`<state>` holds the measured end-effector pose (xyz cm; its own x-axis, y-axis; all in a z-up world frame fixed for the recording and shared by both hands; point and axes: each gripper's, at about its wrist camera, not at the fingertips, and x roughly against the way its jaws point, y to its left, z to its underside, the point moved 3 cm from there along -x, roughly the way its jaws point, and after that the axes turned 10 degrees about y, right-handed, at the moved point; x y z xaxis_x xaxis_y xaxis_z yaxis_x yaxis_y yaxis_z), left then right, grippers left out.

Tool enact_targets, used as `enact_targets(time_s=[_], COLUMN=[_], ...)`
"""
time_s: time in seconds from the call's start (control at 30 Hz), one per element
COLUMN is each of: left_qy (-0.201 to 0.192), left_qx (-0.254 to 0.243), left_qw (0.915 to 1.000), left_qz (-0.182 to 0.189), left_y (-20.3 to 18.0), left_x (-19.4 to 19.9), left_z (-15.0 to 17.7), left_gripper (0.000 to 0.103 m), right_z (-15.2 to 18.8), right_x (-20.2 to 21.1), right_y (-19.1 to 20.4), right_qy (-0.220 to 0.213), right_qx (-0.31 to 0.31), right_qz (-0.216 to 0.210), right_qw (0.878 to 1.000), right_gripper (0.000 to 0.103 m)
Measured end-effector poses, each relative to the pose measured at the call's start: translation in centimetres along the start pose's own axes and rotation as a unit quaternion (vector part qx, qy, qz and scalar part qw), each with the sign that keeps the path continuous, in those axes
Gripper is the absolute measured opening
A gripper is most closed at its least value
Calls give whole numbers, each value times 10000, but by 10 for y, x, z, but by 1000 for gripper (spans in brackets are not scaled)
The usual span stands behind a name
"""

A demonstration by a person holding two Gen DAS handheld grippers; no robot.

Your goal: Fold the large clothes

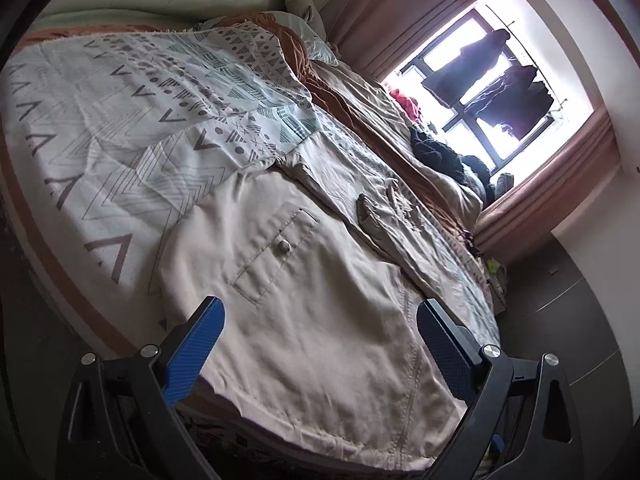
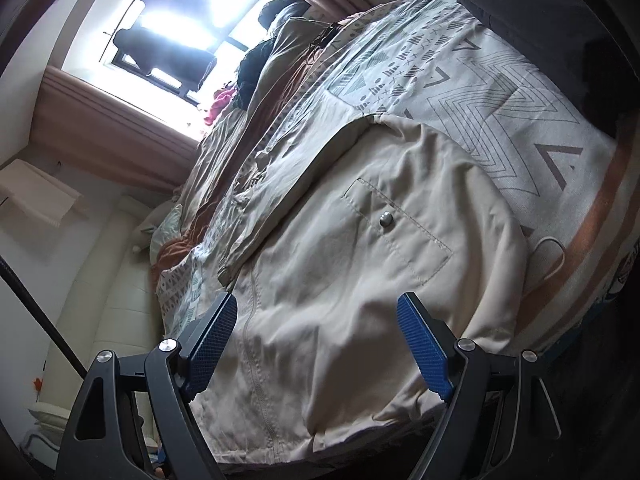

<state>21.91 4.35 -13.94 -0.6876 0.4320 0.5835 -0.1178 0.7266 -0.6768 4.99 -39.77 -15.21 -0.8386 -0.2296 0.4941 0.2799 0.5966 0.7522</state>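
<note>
Both grippers, left gripper (image 1: 320, 320) and right gripper (image 2: 316, 316), hang with jaws spread wide and empty over the near hem of a beige jacket (image 1: 304, 320). It lies flat and creased, snap pocket (image 1: 276, 256) up, on the patterned bedspread (image 1: 120, 128).

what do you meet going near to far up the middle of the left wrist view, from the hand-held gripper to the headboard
Open left hand-held gripper → hem of the beige jacket → its flap pocket with a round metal snap button → white bedspread with grey geometric print → rumpled orange-brown blanket → pale soft toy at the headboard.
</note>
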Motion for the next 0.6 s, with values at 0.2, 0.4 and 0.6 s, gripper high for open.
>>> enact_targets(time_s=[0.2, 0.4, 0.6], left_qy=[-120, -65, 182], left_qx=[38, 73, 40], left_qw=[9997, 9998, 9996], left_qz=[201, 179, 214], left_y=[22, 47, 61], left_x=[31, 42, 39], left_z=[31, 34, 29], left_gripper=[99, 99, 99], right_z=[26, 40, 34], right_x=[19, 34, 49], right_y=[-12, -32, -62], right_qy=[39, 90, -32], right_qx=[138, 100, -50], right_qz=[14, -32, -109], right_qw=[9999, 9999, 9999], right_gripper=[81, 81, 81])
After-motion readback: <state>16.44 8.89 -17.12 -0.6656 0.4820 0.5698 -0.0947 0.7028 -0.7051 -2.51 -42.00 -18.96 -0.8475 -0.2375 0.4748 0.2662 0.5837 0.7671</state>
